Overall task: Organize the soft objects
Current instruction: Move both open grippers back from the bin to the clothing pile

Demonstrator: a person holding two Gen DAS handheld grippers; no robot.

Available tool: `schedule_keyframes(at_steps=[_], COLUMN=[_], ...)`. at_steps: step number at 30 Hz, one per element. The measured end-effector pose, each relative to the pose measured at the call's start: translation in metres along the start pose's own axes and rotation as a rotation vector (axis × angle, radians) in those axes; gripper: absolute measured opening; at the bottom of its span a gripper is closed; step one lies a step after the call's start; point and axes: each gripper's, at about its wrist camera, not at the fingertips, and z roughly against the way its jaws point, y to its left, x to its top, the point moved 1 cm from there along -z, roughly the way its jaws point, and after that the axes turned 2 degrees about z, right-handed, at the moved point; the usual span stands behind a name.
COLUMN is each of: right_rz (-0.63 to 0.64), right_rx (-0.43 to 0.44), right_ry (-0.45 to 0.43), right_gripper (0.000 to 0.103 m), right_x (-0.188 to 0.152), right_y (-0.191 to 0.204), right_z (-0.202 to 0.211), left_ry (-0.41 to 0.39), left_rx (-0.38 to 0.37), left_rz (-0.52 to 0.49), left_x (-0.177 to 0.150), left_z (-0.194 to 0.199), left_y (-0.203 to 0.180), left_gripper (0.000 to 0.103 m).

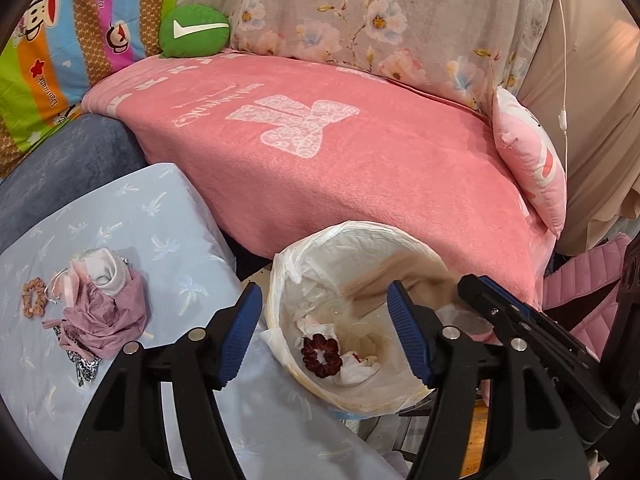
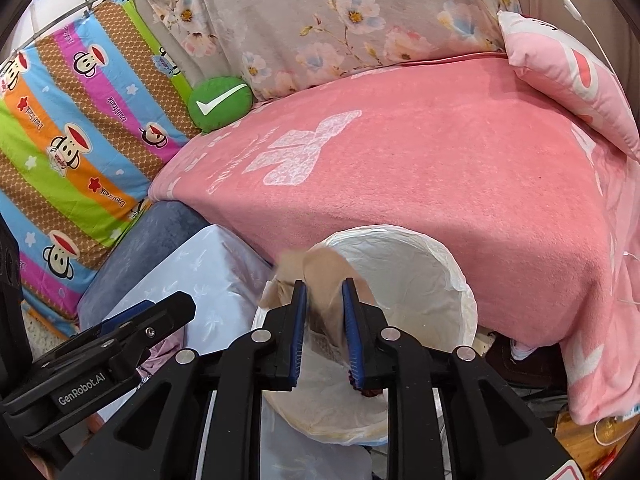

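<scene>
Both grippers are hovering over the lined bin beside the pink blanket. Left gripper is standing with jaws wide apart, nothing between them. Right gripper is holding its jaws narrowly apart around a blurred tan cloth; contact cannot be told. A dark red scrunchie is lying in the bin; a heap of clothes is sitting on the pale blue sheet

Pinks and florals showing all round

Pink blanket lying at twelve o'clock; green cushion sitting at eleven; maroon scrunchie resting in white-lined bin.
</scene>
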Motion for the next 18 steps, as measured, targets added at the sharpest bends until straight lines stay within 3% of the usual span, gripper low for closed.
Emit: schedule_keyframes(at_steps=[4,18], right_rz=[0.005,0.048], right_rx=[0.006,0.033], right_ry=[-0.005,0.022], right_gripper=[0.033,0.036], right_x=[-0.001,-0.009], right_y=[0.004,0.027], right_z=[0.0,-0.005], left_ry=[0.004,0.001], left_rx=[0.011,0.036], left_rz=[0.012,0.054], left_x=[-0.002,-0.009], left_z=[0.0,0.004], left_y=[0.005,0.024], left_gripper=[0.062,0.066])
